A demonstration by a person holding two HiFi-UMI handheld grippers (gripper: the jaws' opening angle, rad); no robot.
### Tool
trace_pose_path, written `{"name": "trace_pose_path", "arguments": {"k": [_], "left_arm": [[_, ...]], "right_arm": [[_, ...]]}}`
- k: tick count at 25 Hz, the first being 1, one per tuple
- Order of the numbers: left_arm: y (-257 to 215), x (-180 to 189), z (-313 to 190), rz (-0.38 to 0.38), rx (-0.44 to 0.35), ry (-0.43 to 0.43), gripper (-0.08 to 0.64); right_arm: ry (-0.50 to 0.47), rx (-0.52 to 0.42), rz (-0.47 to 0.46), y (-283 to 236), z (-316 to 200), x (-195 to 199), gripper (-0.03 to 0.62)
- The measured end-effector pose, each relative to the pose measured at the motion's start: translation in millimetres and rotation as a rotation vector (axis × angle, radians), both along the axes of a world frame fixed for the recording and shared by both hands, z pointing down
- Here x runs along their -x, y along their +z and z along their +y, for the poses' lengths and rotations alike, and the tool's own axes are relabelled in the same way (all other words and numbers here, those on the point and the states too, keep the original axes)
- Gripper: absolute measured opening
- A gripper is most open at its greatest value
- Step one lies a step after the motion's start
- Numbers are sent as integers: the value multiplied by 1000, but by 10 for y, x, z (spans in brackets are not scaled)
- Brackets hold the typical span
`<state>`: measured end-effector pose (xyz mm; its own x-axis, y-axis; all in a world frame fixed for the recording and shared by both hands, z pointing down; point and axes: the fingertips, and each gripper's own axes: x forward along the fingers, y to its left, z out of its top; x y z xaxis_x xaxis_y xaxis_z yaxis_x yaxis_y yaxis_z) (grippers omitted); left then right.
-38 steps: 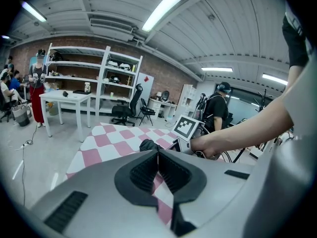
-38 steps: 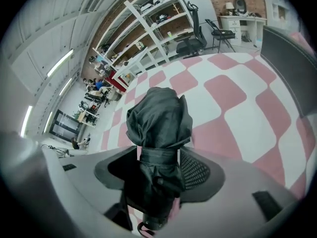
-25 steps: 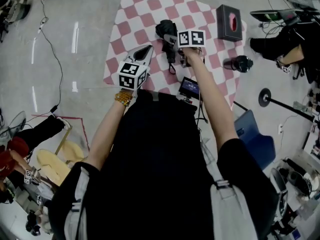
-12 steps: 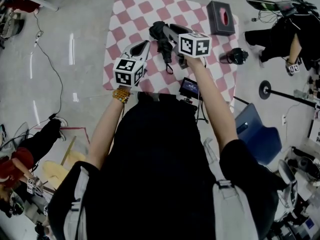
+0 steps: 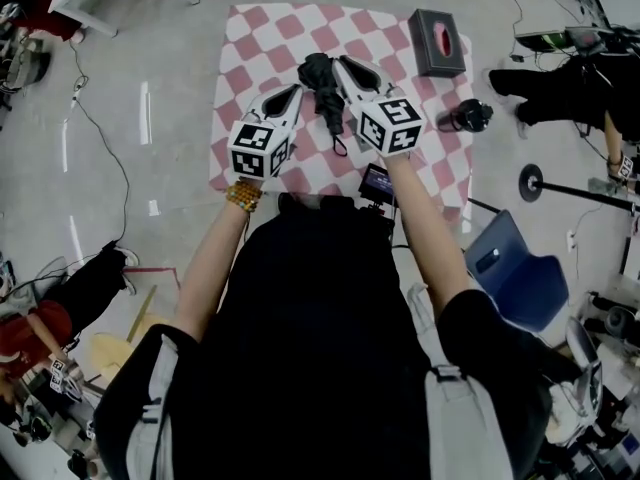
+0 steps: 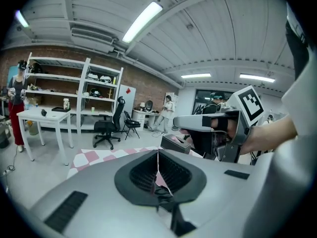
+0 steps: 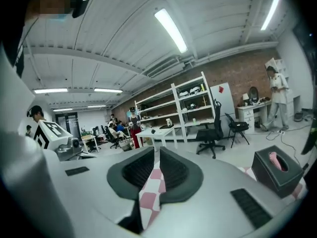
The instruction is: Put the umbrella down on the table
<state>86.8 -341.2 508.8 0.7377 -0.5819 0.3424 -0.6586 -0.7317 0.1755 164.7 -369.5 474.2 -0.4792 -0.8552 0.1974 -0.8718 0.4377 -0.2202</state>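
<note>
The black umbrella (image 5: 322, 80) lies folded up on the table (image 5: 252, 26), whose top is all pink and white squares. It rests near the middle of the table, and its thin strap trails toward the person. No claw has hold of it. From the head view, the umbrella sits between the two claws, with one on each side and both close to it. The left claw (image 5: 292, 93) is closed. In the left gripper view, its two dark pads (image 6: 141, 170) press together with only a thin line between them. Nothing is caught there. The right claw (image 5: 346, 64) has just been closing, and now its jaws are almost together. In the right gripper view, a thin gap is left between the pads (image 7: 136, 170). The pink and white squares of the table show through that gap. Nothing is in the gap, so this claw is empty too. A dark box (image 5: 438, 43) with a pink hole in its top stands at the far right corner of the table. A round black thing (image 5: 470, 116) sits by the right edge. A small screen (image 5: 377, 181) is at the near edge, just beside the person's right arm. A blue chair (image 5: 515, 273) stands on the floor to the right of the table.
</note>
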Motion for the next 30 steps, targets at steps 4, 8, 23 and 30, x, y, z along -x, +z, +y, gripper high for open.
{"name": "trace_pose_path", "arguments": {"k": [4, 8, 23, 30], "left_arm": [[-21, 3, 39, -2, -10, 2, 15], [-10, 16, 102, -3, -6, 1, 15], [131, 107, 346, -8, 25, 0, 15], [167, 115, 376, -6, 37, 3, 15]], "right_arm": [[12, -48, 19, -46, 124, 32, 38], [25, -46, -18, -14, 264, 53, 34], [-5, 7, -23, 254, 694, 271, 17], [-27, 29, -6, 356, 777, 379, 17]]}}
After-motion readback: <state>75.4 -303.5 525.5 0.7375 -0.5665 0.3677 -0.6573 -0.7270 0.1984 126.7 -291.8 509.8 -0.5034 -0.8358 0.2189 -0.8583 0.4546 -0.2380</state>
